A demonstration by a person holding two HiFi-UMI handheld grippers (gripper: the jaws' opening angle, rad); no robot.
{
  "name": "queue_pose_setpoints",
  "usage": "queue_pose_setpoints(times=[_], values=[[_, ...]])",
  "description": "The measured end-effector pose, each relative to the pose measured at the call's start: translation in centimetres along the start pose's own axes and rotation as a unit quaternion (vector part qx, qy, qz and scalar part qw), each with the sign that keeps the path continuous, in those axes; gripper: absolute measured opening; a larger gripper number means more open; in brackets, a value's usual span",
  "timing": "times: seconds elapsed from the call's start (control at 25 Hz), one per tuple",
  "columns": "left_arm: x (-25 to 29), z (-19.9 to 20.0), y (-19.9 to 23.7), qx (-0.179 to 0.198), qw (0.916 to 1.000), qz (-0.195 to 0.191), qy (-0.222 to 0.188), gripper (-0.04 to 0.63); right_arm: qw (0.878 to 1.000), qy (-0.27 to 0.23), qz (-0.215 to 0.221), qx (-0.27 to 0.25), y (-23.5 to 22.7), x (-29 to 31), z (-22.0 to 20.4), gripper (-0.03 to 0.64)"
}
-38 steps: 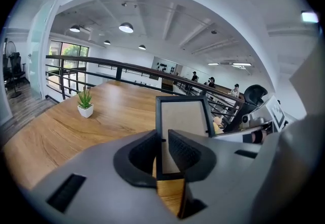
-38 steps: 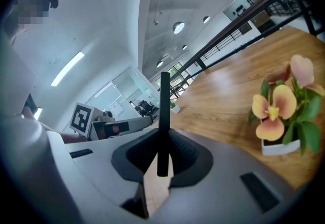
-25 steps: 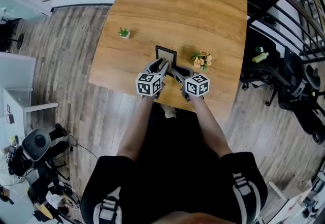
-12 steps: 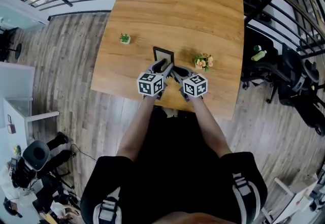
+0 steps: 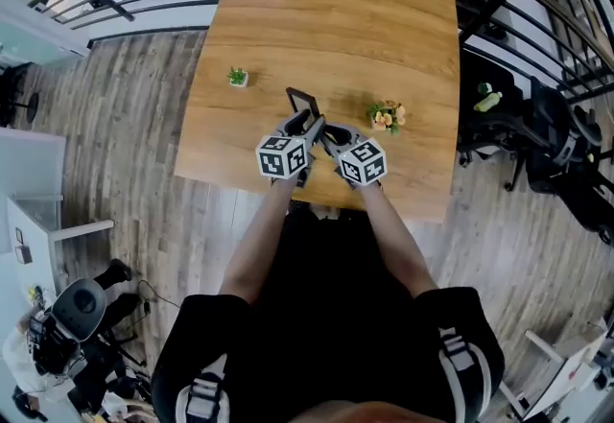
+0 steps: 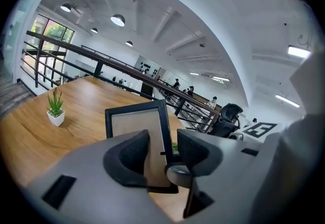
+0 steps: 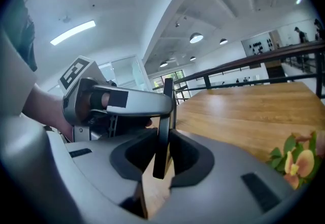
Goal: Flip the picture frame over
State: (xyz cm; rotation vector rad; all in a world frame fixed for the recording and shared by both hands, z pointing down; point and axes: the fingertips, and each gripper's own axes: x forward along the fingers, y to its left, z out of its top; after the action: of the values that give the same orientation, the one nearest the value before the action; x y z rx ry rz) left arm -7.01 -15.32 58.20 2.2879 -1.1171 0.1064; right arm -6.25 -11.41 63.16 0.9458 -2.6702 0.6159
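The left gripper (image 6: 162,144) was released: its jaws had just been opening and stood wide, pressing on nothing, with the frame (image 6: 134,126) showing in the gap just beyond them. The right gripper (image 7: 161,149) was clenched on the frame's edge, the thin black rim caught between its pads, though its jaws had just eased slightly wider.

The table (image 5: 336,28) carried everything. The frame stood on end near its front edge, long axis upright, top leaning a little. In the head view it lay at about 12 o'clock from the left gripper and 11 o'clock from the right. The right gripper was the one in contact, so the turn probably hung on that pinch at the side edge.

The frame showed a black border round a plain tan panel, with a small dark tab on one side. I could not tell whether that was front or back.

Flowers (image 5: 385,115) sat at the frame's 3 o'clock, near it. A small potted plant (image 5: 237,77) sat at its 10 o'clock, further off.
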Motion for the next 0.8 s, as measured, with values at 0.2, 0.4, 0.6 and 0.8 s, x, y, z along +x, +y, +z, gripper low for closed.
queue_pose_setpoints(times=[0.2,0.4,0.6,0.8], values=[[0.1,0.7,0.3,-0.02,0.9998,-0.005,-0.007,0.176,0.998,-0.003,-0.028,-0.052,0.7,0.3,0.8,0.092],[0.1,1.3,0.6,-0.033,0.9993,-0.002,-0.016,0.171,0.994,-0.012,-0.06,-0.09,0.8,0.1,1.6,0.092],[0.2,1.2,0.7,-0.044,0.9989,-0.01,-0.017,0.146,0.993,-0.008,-0.07,-0.095,0.6,-0.1,1.4,0.092],[0.3,0.9,0.6,-0.061,0.9979,-0.018,-0.013,0.135,0.993,-0.006,-0.072,-0.097,0.4,-0.4,1.2,0.092]])
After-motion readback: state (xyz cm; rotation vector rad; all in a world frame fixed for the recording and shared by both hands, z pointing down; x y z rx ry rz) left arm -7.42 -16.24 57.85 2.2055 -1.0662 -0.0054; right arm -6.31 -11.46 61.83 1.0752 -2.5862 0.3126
